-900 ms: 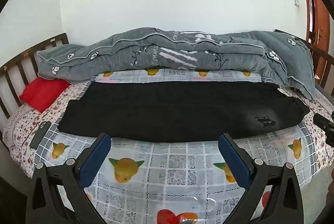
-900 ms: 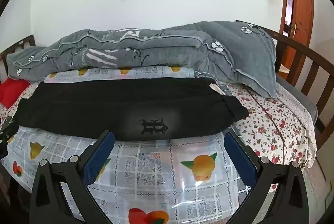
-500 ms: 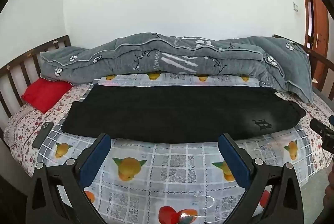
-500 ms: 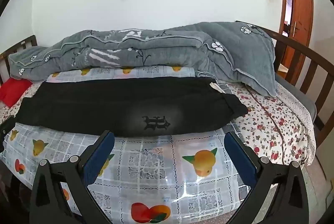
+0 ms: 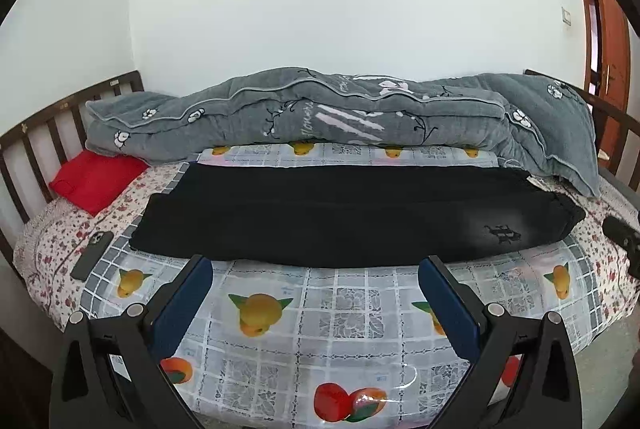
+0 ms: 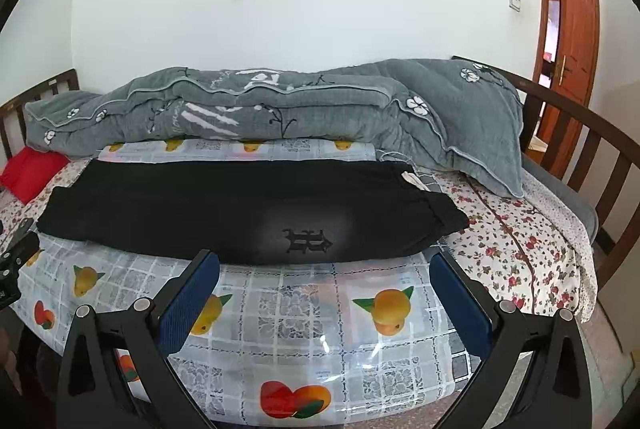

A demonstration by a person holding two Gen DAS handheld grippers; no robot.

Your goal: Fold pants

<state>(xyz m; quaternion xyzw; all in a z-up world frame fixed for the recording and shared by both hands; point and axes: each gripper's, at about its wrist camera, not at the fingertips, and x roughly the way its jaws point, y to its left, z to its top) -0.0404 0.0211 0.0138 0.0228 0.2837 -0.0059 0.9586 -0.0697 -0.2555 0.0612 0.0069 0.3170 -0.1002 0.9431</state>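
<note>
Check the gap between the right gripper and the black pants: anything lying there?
Nothing loose. In the right wrist view, only bare fruit-print plastic sheet lies between the open right gripper and the black pants.

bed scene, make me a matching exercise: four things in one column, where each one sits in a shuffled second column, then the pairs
Things:
1. black pants
2. grey quilt
3. red cushion
4. phone

Places:
A. by the headboard slats, at the left end
B. bunched along the wall side
C. flat on the flowered sheet, near the pants' left end
D. laid lengthwise across the fruit-print cover

Pairs: 1-D, 2-B, 3-A, 4-C
</note>
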